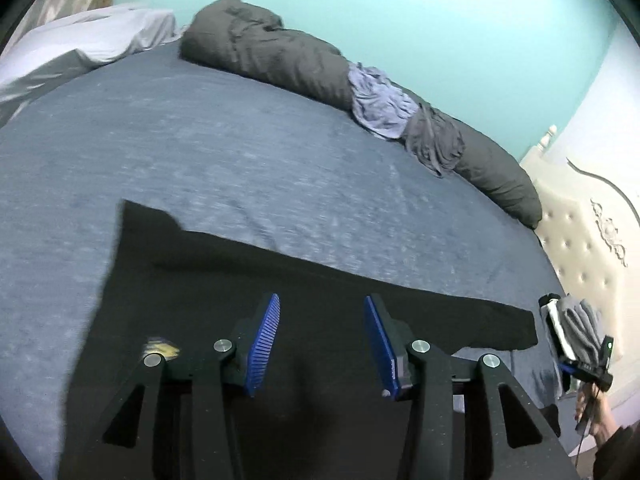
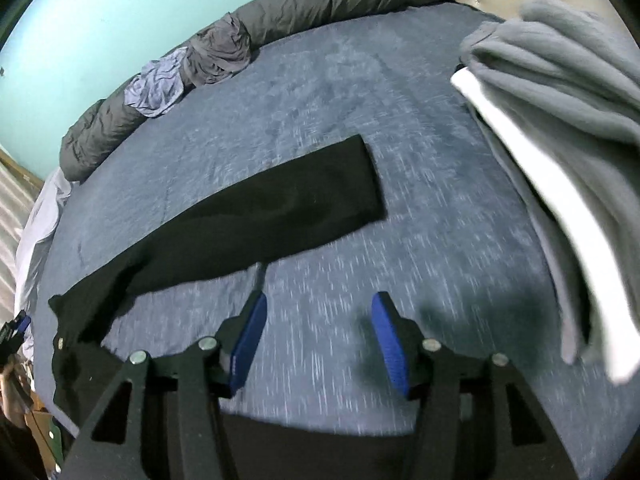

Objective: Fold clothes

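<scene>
Covering nearly the whole of both views, a bed with a blue-grey sheet forms the work surface, set against a turquoise wall. A long dark grey duvet roll runs along the far edge of the bed beside the wall. At one end stands a cream tufted headboard. White bedding lies bunched at the opposite far corner.

A black garment lies flat on the sheet near the front edge, spread as a long dark band; in the left wrist view it passes under the left gripper, and in the right wrist view its squared end lies ahead and to the left of the right gripper. A grey fleece item with a white folded layer beneath it fills the right side of the right wrist view; what carries it cannot be told.

Two crumpled garments rest on the duvet roll, touching one another: a lavender garment and a grey garment.

Both grippers stand with blue pads apart and nothing between them. The left is released above the black cloth, the right above bare sheet. Motion blur softens the sheet texture.
</scene>
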The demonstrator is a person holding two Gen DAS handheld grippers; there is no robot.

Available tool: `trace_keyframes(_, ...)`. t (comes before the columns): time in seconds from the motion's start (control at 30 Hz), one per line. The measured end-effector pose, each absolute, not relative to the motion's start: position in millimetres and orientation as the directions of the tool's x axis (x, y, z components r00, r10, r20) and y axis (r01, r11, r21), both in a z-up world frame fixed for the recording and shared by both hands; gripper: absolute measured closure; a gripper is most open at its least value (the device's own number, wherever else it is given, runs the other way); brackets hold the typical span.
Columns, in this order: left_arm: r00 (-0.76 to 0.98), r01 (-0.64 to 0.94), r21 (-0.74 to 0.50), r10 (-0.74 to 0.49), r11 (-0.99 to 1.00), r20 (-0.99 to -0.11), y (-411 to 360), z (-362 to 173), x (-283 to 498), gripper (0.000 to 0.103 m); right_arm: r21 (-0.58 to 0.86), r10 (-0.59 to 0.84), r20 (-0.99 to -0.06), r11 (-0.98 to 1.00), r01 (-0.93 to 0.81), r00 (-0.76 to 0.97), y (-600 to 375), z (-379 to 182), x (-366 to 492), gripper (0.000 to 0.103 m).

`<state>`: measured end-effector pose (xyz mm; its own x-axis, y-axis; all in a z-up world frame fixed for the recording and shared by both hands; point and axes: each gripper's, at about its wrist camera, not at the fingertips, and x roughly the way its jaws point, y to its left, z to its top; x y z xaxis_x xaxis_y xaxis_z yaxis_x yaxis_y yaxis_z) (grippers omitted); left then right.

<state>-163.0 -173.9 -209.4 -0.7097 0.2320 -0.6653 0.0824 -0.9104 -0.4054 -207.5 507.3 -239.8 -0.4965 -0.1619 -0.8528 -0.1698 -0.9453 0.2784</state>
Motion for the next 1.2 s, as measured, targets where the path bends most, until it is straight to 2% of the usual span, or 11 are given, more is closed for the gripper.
trace_keyframes(0.07, -0.71, 0.07, -0.404, 0.239, -0.912, -0.662, -156.0, -224.4, -165.9, 0.055, 0.251, -0.126, -0.861, -0.948, -0.196, -0.493, 509.0, -247.3, -222.5, 0.043)
trace_keyframes(0.3, -0.685, 0.011, -0.35, 0.248, -0.937, -0.685, -109.4, -276.7, -178.8, 0.055, 0.181, -0.04, -0.871, -0.952, -0.245, -0.49, 522.1, -269.0, -259.9, 0.043)
trace_keyframes(0.47, -0.686, -0.029, -0.367, 0.286, -0.93, -0.669, -100.8, -290.4, -181.4, 0.053, 0.149, 0.012, -0.875, -0.945, -0.292, -0.484, 538.0, -283.4, -282.7, 0.043)
trace_keyframes(0.6, -0.661, -0.035, -0.356, 0.289, -0.934, -0.692, -96.2, -302.2, -187.2, 0.052, 0.134, 0.027, -0.877, -0.945, -0.298, -0.479, 542.9, -294.6, -292.4, 0.044)
trace_keyframes(0.63, -0.656, -0.038, -0.358, 0.294, -0.933, -0.696, -94.9, -304.9, -188.3, 0.052, 0.156, 0.002, -0.874, -0.946, -0.285, -0.487, 542.2, -297.4, -293.8, 0.048)
trace_keyframes(0.7, -0.649, -0.043, -0.352, 0.294, -0.935, -0.701, -91.3, -309.7, -189.9, 0.052, 0.163, -0.021, -0.874, -0.954, -0.253, -0.485, 536.1, -302.6, -296.3, 0.078)
trace_keyframes(0.8, -0.639, -0.051, -0.348, 0.298, -0.936, -0.709, -88.2, -315.1, -191.5, 0.052, 0.142, -0.021, -0.88, -0.965, -0.22, -0.475, 526.9, -305.7, -298.7, 0.089)
trace_keyframes(0.9, -0.633, -0.053, -0.356, 0.307, -0.933, -0.71, -88.0, -319.2, -191.5, 0.052, 0.109, 0.016, -0.857, -0.971, -0.211, -0.515, 528.5, -288.6, -295.7, 0.096)
trace_keyframes(1.03, -0.634, -0.053, -0.368, 0.316, -0.928, -0.706, -90.0, -319.4, -189.7, 0.052, 0.048, 0.109, -0.783, -0.971, -0.234, -0.613, 542.1, -246.2, -292.5, 0.097)
trace_keyframes(1.13, -0.632, -0.056, -0.37, 0.32, -0.927, -0.706, -90.7, -318.7, -190.2, 0.052, 0.03, 0.113, -0.801, -0.973, -0.228, -0.588, 548.1, -240.9, -299.3, 0.097)
trace_keyframes(1.2, -0.631, -0.055, -0.373, 0.322, -0.926, -0.706, -91.3, -318.7, -190.6, 0.052, -0.004, 0.117, -0.848, -0.977, -0.215, -0.516, 547.2, -255.1, -302.5, 0.096)
